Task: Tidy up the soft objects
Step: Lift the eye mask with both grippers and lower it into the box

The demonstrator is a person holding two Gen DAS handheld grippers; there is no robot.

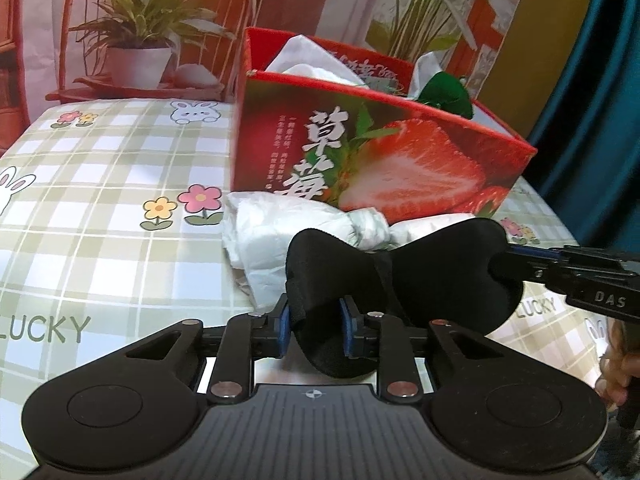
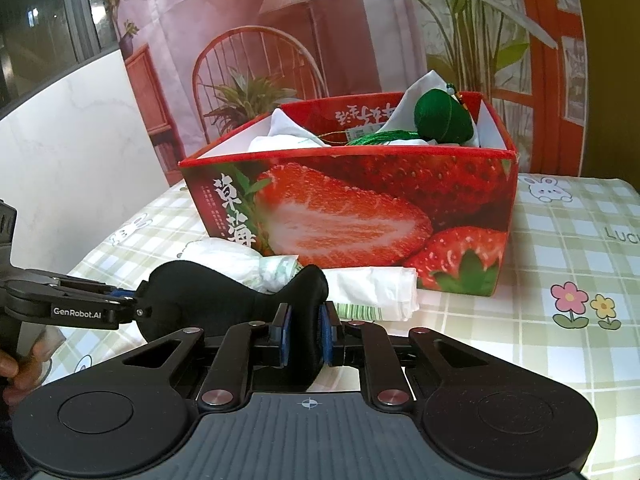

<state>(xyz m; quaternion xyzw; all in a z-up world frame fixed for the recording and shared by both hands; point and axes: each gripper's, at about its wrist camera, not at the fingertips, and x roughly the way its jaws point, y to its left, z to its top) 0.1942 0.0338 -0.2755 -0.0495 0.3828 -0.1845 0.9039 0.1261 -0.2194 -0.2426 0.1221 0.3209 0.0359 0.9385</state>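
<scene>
A black padded eye mask (image 1: 420, 276) is held between both grippers above the table. My left gripper (image 1: 314, 326) is shut on its left lobe. My right gripper (image 2: 304, 338) is shut on its right lobe (image 2: 308, 320); it enters the left wrist view from the right (image 1: 516, 262). The left gripper shows in the right wrist view (image 2: 132, 298). Behind the mask stands a red strawberry box (image 1: 360, 152), open-topped, holding white cloths (image 2: 288, 136) and a green plush (image 2: 440, 114). White bundled cloths (image 1: 280, 232) lie against the box front.
The table has a green checked cloth with bunnies and flowers (image 1: 100, 200). A printed backdrop with a chair and plants (image 1: 140, 40) hangs behind. A blue curtain (image 1: 600, 120) is at the right. A white wall (image 2: 72, 140) is at the left.
</scene>
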